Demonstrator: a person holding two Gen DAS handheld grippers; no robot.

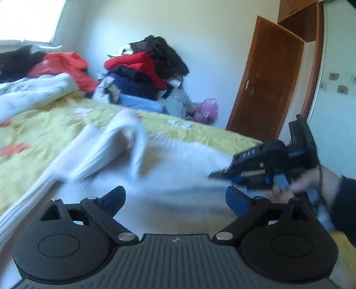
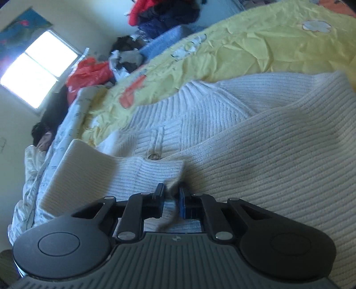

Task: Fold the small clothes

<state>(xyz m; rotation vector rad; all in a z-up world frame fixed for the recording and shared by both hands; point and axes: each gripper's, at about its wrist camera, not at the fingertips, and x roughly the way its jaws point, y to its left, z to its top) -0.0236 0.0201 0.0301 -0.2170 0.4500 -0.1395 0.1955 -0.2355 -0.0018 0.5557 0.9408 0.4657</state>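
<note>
Yellow bedspread carries a white knit sweater; right claw pinches its cuff, left claw spread above it.

Sunlit bedroom, bed heaped with laundry along the far wall

From the left wrist view, a pale wall fills twelve o'clock; a bright window glares at ten o'clock, washing out its pane. A brown wooden door stands at two o'clock, with a wooden overhead cupboard above it and a pale wardrobe panel with small flower motifs at three o'clock. A yellow bedspread with orange and white flowers spreads from nine o'clock to centre. Behind it lie a pile of clothes, a red plastic bag, a white quilt and a pink bag.
</note>
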